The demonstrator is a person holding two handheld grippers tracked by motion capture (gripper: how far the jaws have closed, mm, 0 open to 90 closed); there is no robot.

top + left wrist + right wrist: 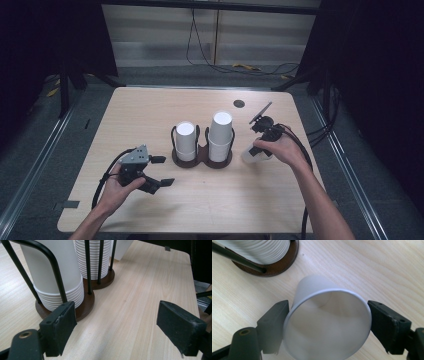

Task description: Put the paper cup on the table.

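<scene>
High view: on the pale wooden table [150, 115], a dark double-ring cup holder [202, 156] carries two stacks of white paper cups [220, 135]. The right gripper [257, 150] stands over a single white paper cup [251, 155] just right of the holder; the left gripper [161, 171] hovers, jaws apart and empty.

Left gripper view: wide-open jaws frame bare wood beside the holder.

Right gripper view: the cup sits between both pads, rim toward the camera, seemingly touching them. No writing is readable anywhere.
</scene>
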